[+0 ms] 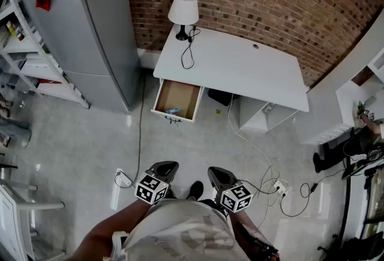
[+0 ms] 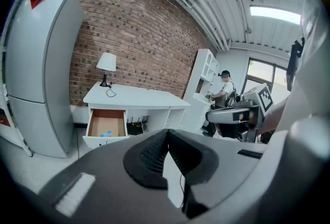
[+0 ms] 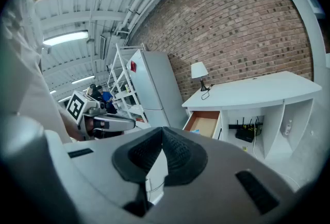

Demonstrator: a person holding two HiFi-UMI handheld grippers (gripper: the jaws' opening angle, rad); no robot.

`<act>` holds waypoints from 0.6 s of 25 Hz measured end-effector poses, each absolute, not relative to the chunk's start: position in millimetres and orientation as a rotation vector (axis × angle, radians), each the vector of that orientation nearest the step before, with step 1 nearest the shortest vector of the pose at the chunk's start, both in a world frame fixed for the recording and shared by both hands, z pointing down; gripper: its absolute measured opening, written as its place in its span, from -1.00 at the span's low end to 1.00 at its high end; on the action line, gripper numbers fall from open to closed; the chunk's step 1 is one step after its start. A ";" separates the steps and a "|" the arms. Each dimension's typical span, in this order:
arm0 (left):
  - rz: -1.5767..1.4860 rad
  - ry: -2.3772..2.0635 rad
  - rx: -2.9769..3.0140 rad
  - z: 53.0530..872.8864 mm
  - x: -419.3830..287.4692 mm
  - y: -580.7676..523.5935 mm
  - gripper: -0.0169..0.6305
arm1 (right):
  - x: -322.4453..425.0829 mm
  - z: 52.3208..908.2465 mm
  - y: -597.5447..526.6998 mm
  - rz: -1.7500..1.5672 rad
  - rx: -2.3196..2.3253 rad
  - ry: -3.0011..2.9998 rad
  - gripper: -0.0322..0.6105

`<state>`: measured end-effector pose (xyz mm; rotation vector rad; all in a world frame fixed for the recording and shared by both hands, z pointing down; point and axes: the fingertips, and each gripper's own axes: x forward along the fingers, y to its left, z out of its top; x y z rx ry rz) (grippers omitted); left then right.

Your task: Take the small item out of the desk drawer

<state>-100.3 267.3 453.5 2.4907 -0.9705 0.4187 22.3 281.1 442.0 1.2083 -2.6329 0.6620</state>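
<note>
A white desk (image 1: 240, 68) stands against the brick wall, its left drawer (image 1: 177, 99) pulled open. A small blue item (image 1: 172, 111) lies at the drawer's front edge; it also shows in the left gripper view (image 2: 105, 134) and the right gripper view (image 3: 195, 131). Both grippers hang close to the person's body, well short of the desk. My left gripper (image 1: 163, 168) has its jaws together with nothing in them, its tips (image 2: 167, 133) pointing toward the drawer (image 2: 106, 123). My right gripper (image 1: 220, 176) is likewise shut and empty (image 3: 161, 130).
A grey fridge (image 1: 90, 26) stands left of the desk and a white lamp (image 1: 183, 14) sits on the desktop's left corner. Cables and a power strip (image 1: 277, 186) lie on the floor to the right. Shelving (image 1: 24, 56) is at far left. A person sits at far right (image 1: 360, 140).
</note>
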 end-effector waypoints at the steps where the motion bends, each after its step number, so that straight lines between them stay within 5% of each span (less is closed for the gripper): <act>1: 0.418 -0.972 2.491 453.6 -103.4 268.7 -0.93 | 19.4 442.2 283.1 0.660 1.210 -2.634 -0.88; 15: 0.425 -0.952 2.506 451.2 -121.6 281.2 -0.93 | 7.9 439.0 295.8 0.687 1.300 -2.618 -0.88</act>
